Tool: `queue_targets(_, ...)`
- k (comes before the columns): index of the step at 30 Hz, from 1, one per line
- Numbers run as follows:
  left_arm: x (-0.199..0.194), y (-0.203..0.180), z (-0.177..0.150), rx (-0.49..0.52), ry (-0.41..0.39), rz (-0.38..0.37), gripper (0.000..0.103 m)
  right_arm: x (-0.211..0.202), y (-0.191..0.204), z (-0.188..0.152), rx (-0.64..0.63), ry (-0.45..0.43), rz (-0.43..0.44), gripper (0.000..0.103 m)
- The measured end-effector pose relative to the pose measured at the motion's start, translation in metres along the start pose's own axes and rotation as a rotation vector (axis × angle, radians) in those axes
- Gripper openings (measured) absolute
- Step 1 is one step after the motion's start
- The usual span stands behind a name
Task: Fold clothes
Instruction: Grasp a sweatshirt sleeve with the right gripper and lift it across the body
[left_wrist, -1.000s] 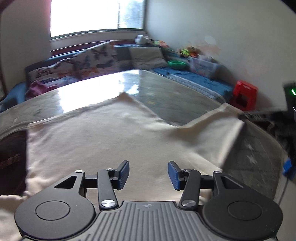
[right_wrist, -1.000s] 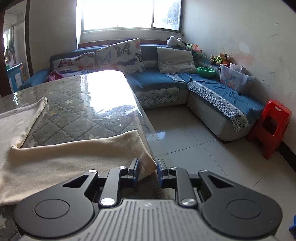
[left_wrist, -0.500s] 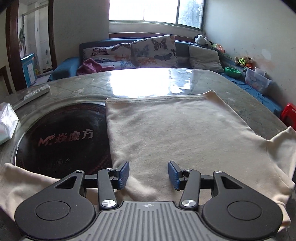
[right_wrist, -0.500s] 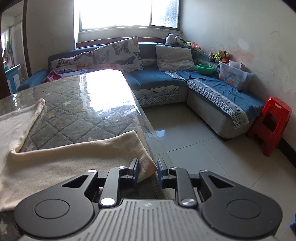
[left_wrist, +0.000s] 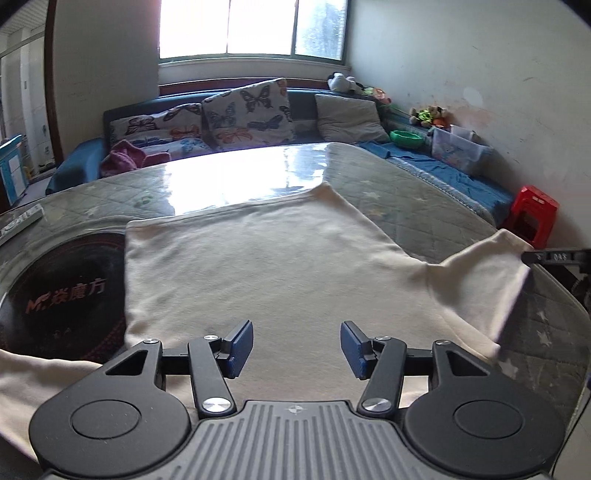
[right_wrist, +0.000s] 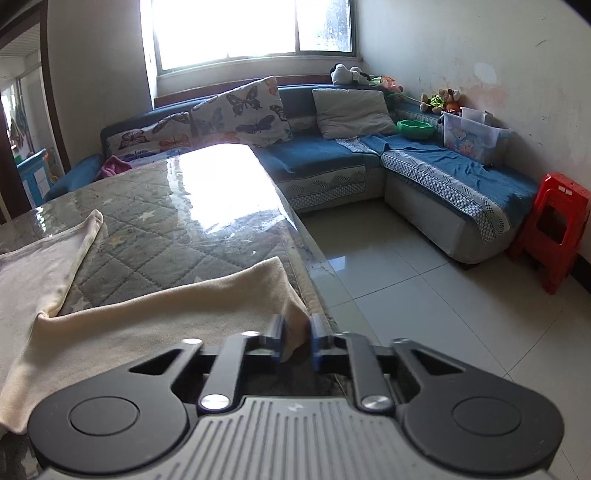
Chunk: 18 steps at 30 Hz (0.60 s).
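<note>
The cream garment (left_wrist: 266, 266) lay spread flat on the glass-topped table (left_wrist: 413, 192), its body facing the window and one sleeve (left_wrist: 480, 273) reaching toward the table's right edge. Over that edge, the sleeve end was lifted off the glass. Your left gripper (left_wrist: 296, 345) hovered above the near part of the garment with its blue-padded fingers (left_wrist: 242, 341) spread wide and nothing between them. Whether it touched the cloth could not be told.

Your right gripper (right_wrist: 295, 338) was at the table's right edge. The sleeve cuff (right_wrist: 291, 317) sat between its fingers, which had drawn close around it. A narrow gap remained beside the right pad, so you had the cuff bracketed but a firm pinch could not be confirmed. In the left wrist view the tip of that gripper (left_wrist: 554, 256) met the sleeve end; small markings on it were too blurred to read.

Writing noted: a dark round panel (left_wrist: 62, 291) under the glass at the table's left carried red lettering, an "M" logo followed by Chinese characters. The last two read "魔方"; the rest was unclear.

A quilted star-pattern cover (right_wrist: 166, 240) lay beneath the glass. Beyond stood a blue sofa (right_wrist: 332, 162) with butterfly cushions (right_wrist: 243, 110), and a red plastic stool (right_wrist: 550, 229) against the wall.
</note>
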<state>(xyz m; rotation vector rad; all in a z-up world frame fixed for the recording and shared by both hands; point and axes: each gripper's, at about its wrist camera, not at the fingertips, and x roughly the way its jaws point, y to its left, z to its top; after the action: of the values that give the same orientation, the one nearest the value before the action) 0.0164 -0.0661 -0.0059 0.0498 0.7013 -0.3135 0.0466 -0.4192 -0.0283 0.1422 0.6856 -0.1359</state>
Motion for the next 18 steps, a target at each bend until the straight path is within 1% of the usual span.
queue_targets(2,-0.002,-0.009,-0.003,0.023,0.003,-0.019,0.056,-0.003,-0.003,0.000,0.036,-0.019,0.015,0.008)
queue_targets(8,-0.003,-0.038,-0.013,0.098,0.013,-0.091,0.056,-0.025,-0.009,0.010,0.079,-0.090,0.067,0.008)
queue_targets(13,-0.001,-0.059,-0.022,0.159,0.010,-0.136,0.056,-0.046,-0.001,0.024,0.061,-0.149,0.110,0.007)
queue_targets(18,0.001,-0.067,-0.028,0.182,0.017,-0.169,0.056,-0.071,0.018,0.041,0.024,-0.197,0.187,0.007)
